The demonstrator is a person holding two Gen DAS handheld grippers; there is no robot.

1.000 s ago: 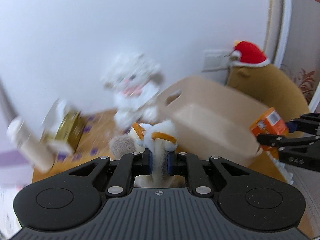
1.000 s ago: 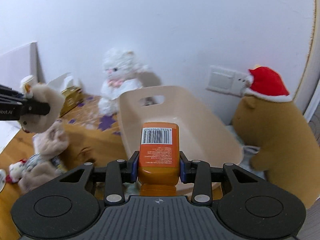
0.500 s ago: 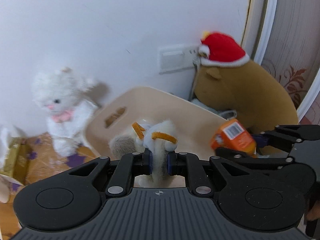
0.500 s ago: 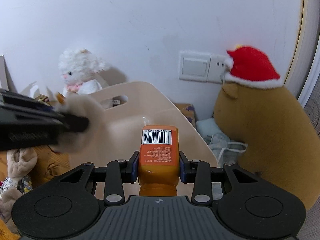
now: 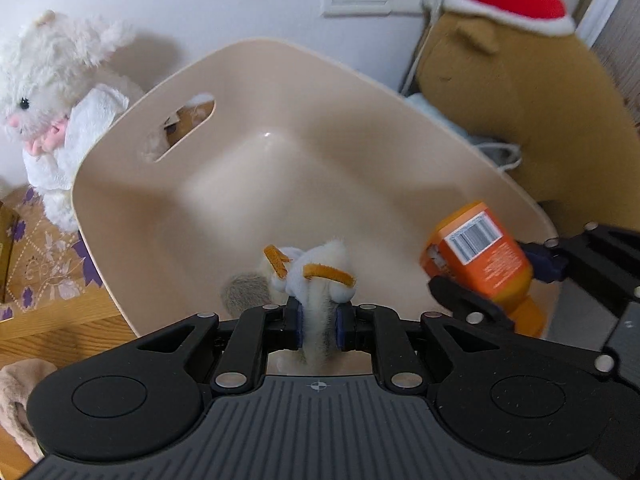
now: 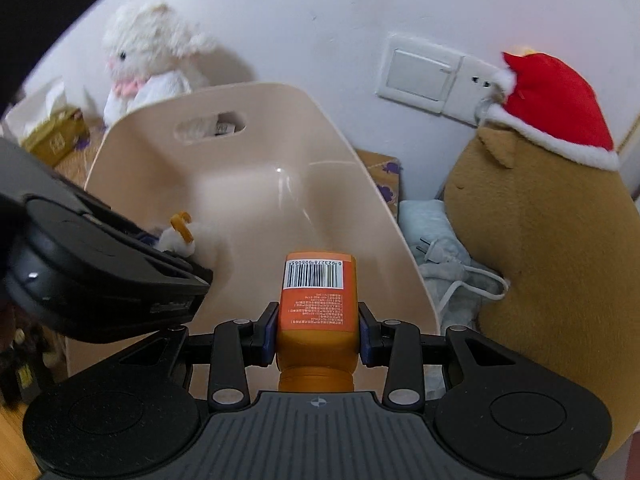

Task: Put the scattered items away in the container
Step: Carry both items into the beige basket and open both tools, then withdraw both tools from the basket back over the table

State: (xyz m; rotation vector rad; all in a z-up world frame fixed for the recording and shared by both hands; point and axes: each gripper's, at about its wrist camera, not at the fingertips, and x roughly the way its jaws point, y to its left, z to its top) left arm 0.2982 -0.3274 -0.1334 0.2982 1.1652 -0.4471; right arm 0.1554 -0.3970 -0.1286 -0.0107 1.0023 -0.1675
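A beige plastic bin (image 5: 304, 92) with a handle slot fills the left wrist view; it also shows in the right wrist view (image 6: 240, 168). My left gripper (image 5: 318, 326) is shut on a small white and grey plush toy (image 5: 316, 276) with orange straps, held over the bin's near rim. My right gripper (image 6: 318, 330) is shut on an orange bottle (image 6: 318, 300) with a barcode, also over the near rim. The bottle shows at the right in the left wrist view (image 5: 484, 256). The left gripper and its plush (image 6: 176, 236) show at the left in the right wrist view.
A white plush cat (image 5: 52, 80) sits left of the bin against the wall. A large brown plush with a red hat (image 6: 540, 208) stands right of it, with a white cable (image 6: 452, 272) on blue cloth beside it. A tissue box (image 6: 52, 136) is far left.
Both grippers have moved forward and down toward the bin, which now looms larger. Each still holds its item; the two grippers are closer together.
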